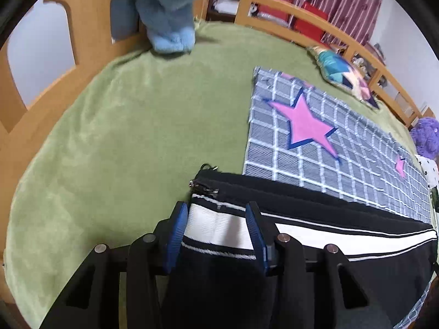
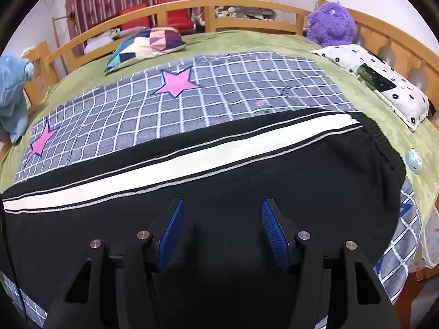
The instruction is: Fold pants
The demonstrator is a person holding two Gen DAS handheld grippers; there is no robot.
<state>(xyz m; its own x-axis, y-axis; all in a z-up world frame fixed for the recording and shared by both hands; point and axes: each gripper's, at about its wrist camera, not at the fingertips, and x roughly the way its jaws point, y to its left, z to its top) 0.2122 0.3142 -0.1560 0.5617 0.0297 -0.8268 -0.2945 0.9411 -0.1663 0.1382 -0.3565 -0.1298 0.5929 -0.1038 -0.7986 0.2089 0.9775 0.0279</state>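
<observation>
Black pants [image 2: 219, 181] with a white side stripe are lying lengthwise on a checked blanket [image 2: 219, 87] on the bed.

The left gripper [image 1: 216, 230] is straddling the hem end, jaws spread beside the stripe and not clearly pinching; the right gripper [image 2: 221, 233] is hanging over the waist end, jaws spread and empty. Each should probably be catching both layers squarely, so the fold stays even. Around them a green bedspread [image 1: 109, 142], pillows, plush toys and a wooden rail are showing.
</observation>
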